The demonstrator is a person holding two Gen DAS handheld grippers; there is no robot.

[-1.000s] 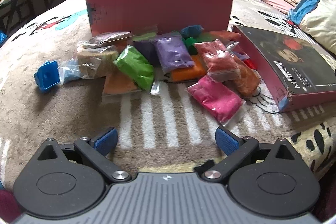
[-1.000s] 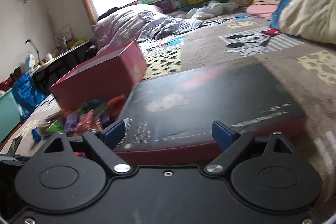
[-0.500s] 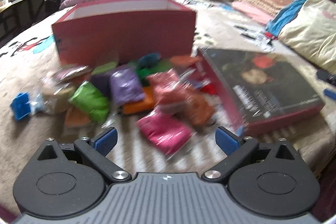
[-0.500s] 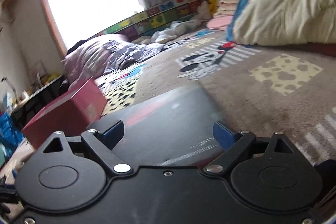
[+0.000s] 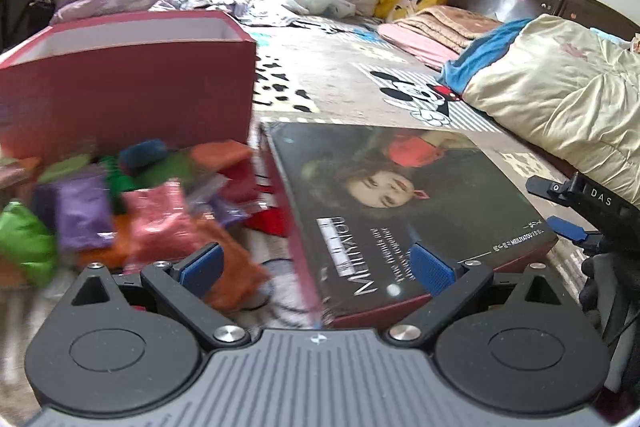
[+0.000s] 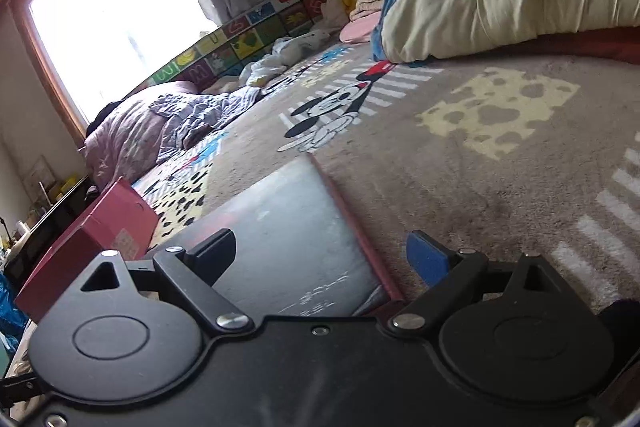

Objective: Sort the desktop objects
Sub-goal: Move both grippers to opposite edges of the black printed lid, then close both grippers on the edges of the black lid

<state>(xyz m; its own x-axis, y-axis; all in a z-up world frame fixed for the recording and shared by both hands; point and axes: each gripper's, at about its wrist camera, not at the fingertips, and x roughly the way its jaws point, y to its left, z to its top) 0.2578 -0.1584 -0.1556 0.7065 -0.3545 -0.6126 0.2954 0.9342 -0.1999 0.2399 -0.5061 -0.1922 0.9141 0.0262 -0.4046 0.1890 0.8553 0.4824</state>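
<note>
Red-edged box lid (image 5: 404, 211) lies flat on the bed as both grippers, left (image 5: 316, 267) and right (image 6: 320, 259), jaws apart and empty, straddle its near corners, next move probably a two-sided pinch.

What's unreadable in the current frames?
- Coloured bags, left wrist view: motion-blurred; count and contents unclear.
- Red box interior, left wrist view: hidden by its front wall.
- Box lid, right wrist view: glare washes out the print; near edge hidden behind the right hand-held gripper.
- Right hand-held gripper, left wrist view: cut off by the frame edge.
- Left hand-held gripper: open, empty.
</note>
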